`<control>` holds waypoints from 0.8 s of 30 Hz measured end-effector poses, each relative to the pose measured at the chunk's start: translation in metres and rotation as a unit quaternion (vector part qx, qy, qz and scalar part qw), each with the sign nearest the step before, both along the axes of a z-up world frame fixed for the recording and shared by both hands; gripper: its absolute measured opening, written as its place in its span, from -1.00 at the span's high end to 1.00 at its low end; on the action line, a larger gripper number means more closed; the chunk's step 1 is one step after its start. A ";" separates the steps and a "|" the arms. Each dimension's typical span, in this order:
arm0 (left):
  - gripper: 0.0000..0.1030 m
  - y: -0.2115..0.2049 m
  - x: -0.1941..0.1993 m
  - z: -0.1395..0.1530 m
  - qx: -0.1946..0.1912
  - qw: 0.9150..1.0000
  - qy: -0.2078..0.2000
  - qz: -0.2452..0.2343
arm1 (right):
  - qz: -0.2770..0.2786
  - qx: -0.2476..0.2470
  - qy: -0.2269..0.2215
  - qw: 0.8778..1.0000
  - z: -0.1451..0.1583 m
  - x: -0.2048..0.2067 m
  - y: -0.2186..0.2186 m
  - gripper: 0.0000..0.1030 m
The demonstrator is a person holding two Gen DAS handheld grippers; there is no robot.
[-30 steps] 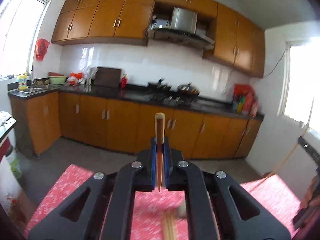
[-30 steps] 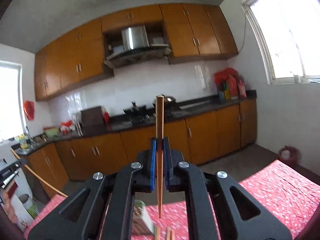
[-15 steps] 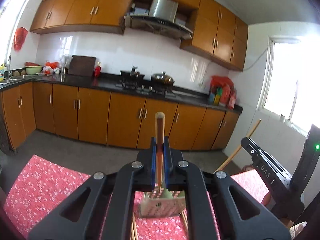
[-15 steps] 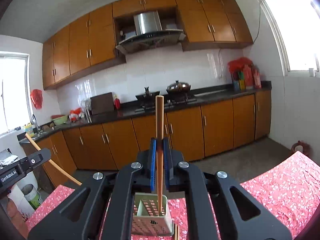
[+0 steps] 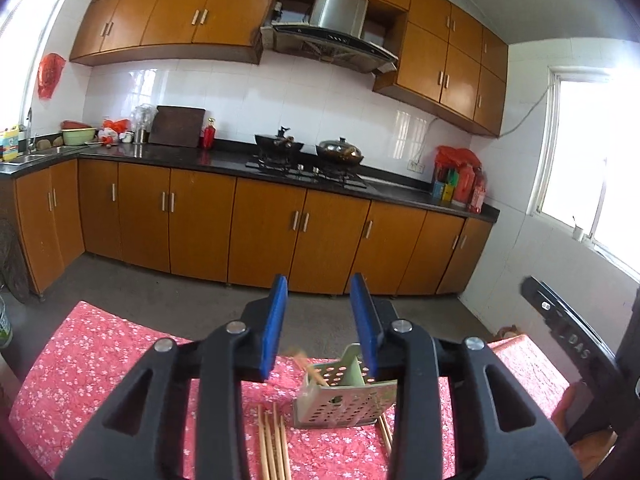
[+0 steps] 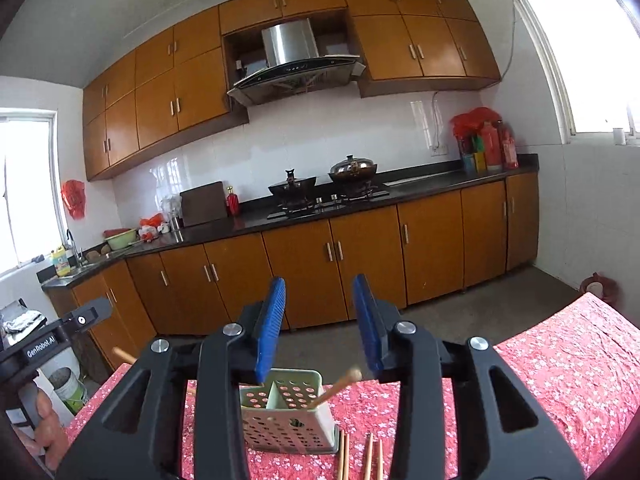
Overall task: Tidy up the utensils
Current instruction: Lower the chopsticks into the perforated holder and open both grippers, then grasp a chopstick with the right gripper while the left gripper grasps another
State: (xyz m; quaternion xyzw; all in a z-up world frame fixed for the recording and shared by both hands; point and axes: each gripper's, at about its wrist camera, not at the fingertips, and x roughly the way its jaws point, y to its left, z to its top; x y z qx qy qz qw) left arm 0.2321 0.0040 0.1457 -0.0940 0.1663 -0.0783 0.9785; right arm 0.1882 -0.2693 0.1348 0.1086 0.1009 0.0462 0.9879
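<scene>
- My left gripper (image 5: 320, 328) has just been opening, nothing between its jaws.
- My right gripper (image 6: 320, 328) likewise, above the utensil holder (image 6: 288, 416).
- Left gripper reads "GenRobot.AI"; right, "DAS".

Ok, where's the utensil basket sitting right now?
In the right wrist view the utensil basket stands on the red floral tablecloth, just below the open right gripper, with loose chopsticks lying in front of it.

Both chopsticks (image 6: 334, 390) released into holder (image 6: 286, 416).
</scene>
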 end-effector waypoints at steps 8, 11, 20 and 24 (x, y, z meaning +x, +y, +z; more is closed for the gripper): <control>0.21 0.043 -0.052 -0.034 0.023 0.998 0.027 0.054 | -0.037 0.005 0.109 0.993 -0.062 -0.036 -0.040 0.29; 0.21 0.055 -0.060 -0.077 0.035 0.995 0.076 0.053 | -0.014 0.006 0.202 0.979 -0.120 -0.033 -0.040 0.31; 0.21 0.053 -0.071 -0.188 0.046 0.978 0.203 0.010 | 0.044 0.005 0.331 0.943 -0.215 -0.033 -0.007 0.58; 0.21 0.045 -0.073 -0.205 0.046 0.973 0.225 -0.013 | 0.027 -0.028 0.343 0.939 -0.228 -0.035 0.000 0.85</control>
